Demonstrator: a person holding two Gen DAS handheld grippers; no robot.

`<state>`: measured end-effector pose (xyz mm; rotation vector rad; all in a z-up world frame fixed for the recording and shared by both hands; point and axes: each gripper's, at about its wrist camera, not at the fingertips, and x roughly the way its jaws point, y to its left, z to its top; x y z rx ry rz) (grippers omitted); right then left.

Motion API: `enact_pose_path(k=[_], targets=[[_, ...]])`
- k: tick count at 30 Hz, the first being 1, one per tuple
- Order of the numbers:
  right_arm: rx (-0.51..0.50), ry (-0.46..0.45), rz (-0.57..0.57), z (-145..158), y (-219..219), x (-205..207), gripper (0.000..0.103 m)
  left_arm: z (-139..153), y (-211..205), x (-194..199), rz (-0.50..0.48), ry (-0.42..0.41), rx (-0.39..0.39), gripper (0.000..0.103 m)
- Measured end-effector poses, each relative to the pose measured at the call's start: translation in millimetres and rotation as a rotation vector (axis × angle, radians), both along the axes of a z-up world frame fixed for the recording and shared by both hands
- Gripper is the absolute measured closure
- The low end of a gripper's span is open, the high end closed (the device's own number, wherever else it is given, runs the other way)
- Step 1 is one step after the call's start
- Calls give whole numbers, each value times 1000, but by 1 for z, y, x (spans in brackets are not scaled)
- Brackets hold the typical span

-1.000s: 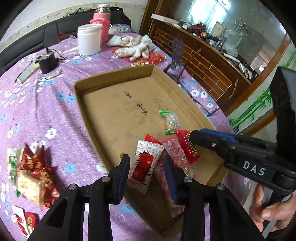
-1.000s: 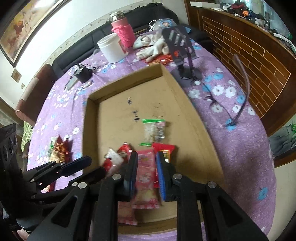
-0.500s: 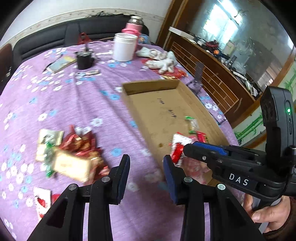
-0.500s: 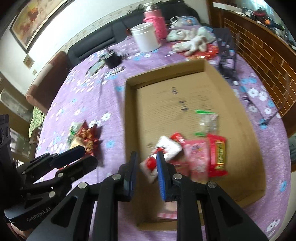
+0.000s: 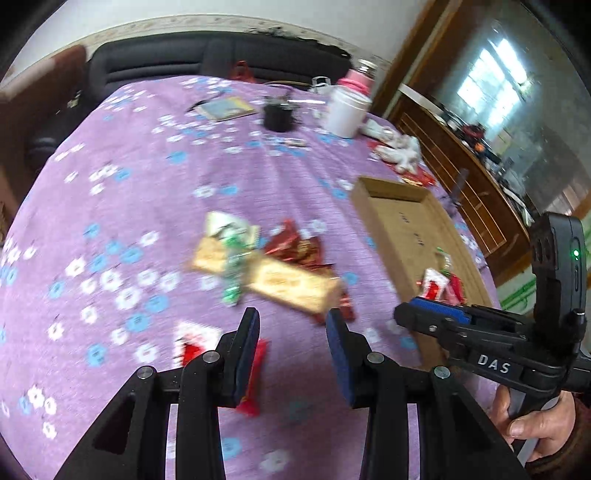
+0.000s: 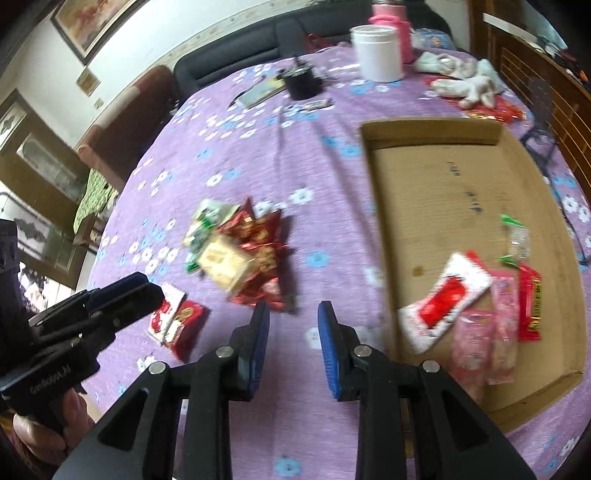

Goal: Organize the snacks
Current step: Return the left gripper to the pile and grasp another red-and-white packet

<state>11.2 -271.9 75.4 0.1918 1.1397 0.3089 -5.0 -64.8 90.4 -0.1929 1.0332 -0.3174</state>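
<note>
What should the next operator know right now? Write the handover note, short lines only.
Left gripper: open, nothing between the pads, over the purple tablecloth near the loose snack pile.
Right gripper: jaws opening, empty, between the pile and the cardboard tray.
Done: several packets already lie in the tray's near end, including a white-and-red packet, pink packets, a red bar and a clear green-topped packet.
Left: the pile, plus two small red-and-white packets lying apart from it on the cloth.

Home living room: desk [image 6: 258,155] under purple floral cloth, black sofa [image 6: 236,55] behind it, framed picture [image 6: 79,26] above.
</note>
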Motion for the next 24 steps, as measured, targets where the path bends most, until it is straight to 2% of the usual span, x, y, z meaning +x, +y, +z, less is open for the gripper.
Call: enact_pose_path(k=[6, 11, 14, 16, 21, 23, 24], targets=[[1, 14, 38, -4, 27, -5, 77, -21, 44, -7, 74, 55, 24, 64], [1, 27, 41, -9, 35, -10, 77, -49, 56, -5, 80, 129, 58, 64], [-1, 32, 35, -11, 37, -12, 77, -61, 52, 0, 46, 164, 61, 63], [1, 35, 35, -13, 39, -12, 77, -68, 45, 2, 21, 165, 101, 60], [-5, 48, 38, -17, 47, -9, 77, -70, 31, 6, -25, 118, 202, 60], [-2, 56, 44, -17, 54, -6, 77, -70, 30, 5, -23, 89, 260, 75], [0, 55, 52, -16, 58, -5, 77, -70, 31, 4, -18, 86, 256, 76]])
